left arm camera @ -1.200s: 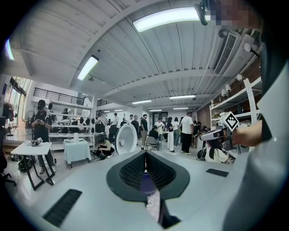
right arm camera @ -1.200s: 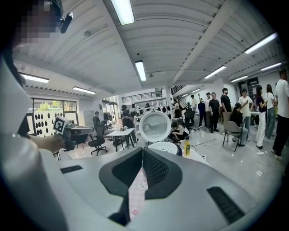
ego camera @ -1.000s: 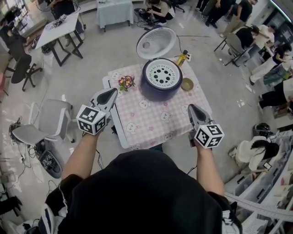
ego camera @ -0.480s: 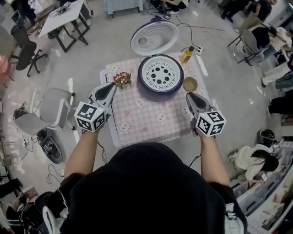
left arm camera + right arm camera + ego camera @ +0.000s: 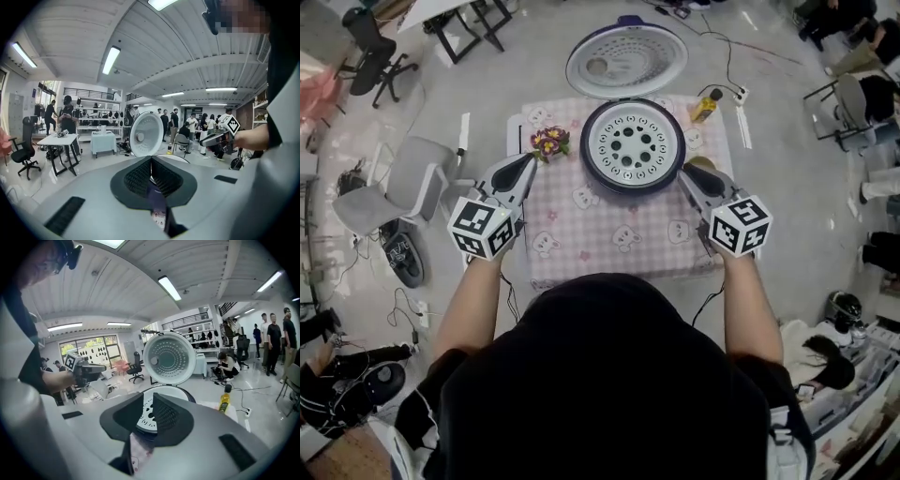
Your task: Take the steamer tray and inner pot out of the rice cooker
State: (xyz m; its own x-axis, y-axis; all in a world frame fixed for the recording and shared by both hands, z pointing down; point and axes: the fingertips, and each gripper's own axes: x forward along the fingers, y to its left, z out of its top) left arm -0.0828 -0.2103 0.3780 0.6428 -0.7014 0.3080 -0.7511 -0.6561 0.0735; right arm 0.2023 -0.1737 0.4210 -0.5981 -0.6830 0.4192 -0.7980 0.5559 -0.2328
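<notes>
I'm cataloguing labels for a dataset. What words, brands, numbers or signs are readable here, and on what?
No readable text anywhere.
Yellow bottle: label too small to read.
Marker cubes: black-and-white square patterns, no letters.
Rice cooker: no print visible.

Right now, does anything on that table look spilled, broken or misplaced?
Nothing stands out. The rice cooker has its lid open, the steamer tray sits level inside, and the flowers and yellow bottle stand upright beside it. No spills.
</notes>
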